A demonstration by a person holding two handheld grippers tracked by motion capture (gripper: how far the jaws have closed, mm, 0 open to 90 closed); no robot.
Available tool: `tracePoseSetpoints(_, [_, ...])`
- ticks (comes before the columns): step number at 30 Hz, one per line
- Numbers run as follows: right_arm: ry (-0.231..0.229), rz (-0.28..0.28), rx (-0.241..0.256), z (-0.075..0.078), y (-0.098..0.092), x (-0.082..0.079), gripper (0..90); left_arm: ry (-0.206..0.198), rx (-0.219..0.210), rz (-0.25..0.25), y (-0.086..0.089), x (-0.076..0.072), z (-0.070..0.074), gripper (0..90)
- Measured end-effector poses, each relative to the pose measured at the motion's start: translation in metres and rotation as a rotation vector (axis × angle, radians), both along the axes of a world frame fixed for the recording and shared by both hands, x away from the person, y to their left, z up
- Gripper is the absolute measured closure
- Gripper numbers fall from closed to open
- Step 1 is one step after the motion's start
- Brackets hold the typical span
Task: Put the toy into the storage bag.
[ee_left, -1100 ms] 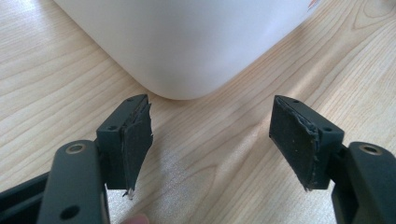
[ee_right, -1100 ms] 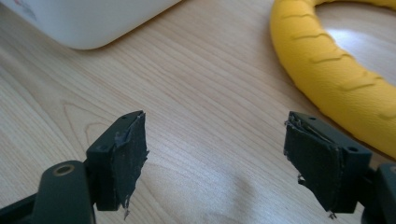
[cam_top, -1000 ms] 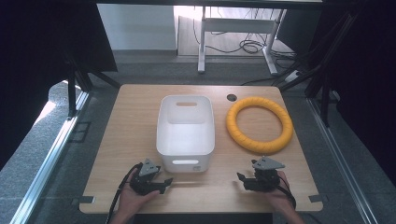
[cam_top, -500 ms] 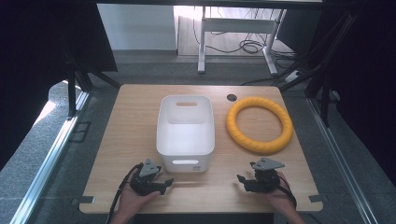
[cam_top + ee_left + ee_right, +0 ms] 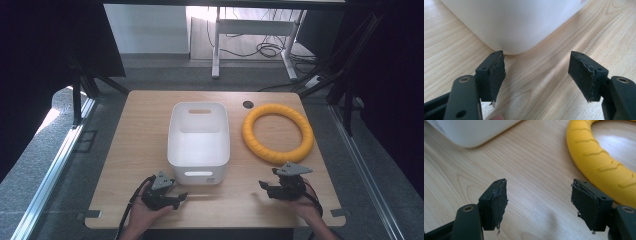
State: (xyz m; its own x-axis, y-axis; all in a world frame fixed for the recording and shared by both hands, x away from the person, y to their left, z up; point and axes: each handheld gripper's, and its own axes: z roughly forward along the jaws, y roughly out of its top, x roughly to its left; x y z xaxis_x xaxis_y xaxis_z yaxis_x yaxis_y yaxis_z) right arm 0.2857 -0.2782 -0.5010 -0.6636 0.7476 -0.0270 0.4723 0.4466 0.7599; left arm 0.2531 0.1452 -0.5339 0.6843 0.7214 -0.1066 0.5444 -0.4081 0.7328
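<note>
A white plastic bin (image 5: 199,134) with handle slots stands empty in the middle of the wooden table (image 5: 140,130). To its right lies a yellow ribbed ring (image 5: 278,132). My left gripper (image 5: 179,198) rests near the table's front edge, just before the bin's near left corner (image 5: 511,30), open with nothing between its jaws. My right gripper (image 5: 263,186) sits at the front right, below the ring (image 5: 604,162), also open and empty. In the right gripper view the bin's corner (image 5: 471,132) lies at upper left.
A dark round hole (image 5: 248,105) marks the table's far side between bin and ring. Beyond the table stand a white desk frame (image 5: 250,30) and floor cables (image 5: 265,50). Dark panels flank both sides, with a metal rail (image 5: 50,170) on the left.
</note>
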Motion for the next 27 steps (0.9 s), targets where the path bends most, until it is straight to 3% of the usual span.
tracePoseSetpoints(7, [0.005, 0.013, -0.019, 0.016, -0.002, 0.023, 29.4, 0.001, 0.003, -0.006, 0.0, -0.001, 0.001, 29.7])
tracePoseSetpoints(13, [0.002, 0.019, -0.079, 0.031, -0.005, 0.048, 33.1, 0.004, -0.001, -0.01, 0.001, -0.001, 0.001, 29.6])
tracePoseSetpoints(15, [0.041, 0.047, -0.079, 0.034, -0.006, 0.063, 32.2, 0.008, -0.003, -0.01, 0.0, 0.0, 0.001, 29.6])
tracePoseSetpoints(17, [0.053, 0.056, -0.081, 0.034, -0.006, 0.068, 31.8, 0.009, -0.002, -0.01, 0.0, 0.0, 0.001, 29.6])
tracePoseSetpoints(21, [0.108, 0.062, -0.121, 0.031, -0.004, 0.091, 30.6, 0.008, -0.004, -0.01, 0.0, 0.0, 0.0, 29.7])
tracePoseSetpoints(24, [0.12, 0.058, -0.115, 0.031, -0.004, 0.098, 30.3, 0.01, -0.005, -0.009, 0.001, 0.0, 0.0, 29.6])
tracePoseSetpoints(27, [0.147, 0.064, -0.141, 0.028, 0.0, 0.11, 29.4, 0.011, -0.005, -0.009, 0.001, 0.0, 0.0, 29.7])
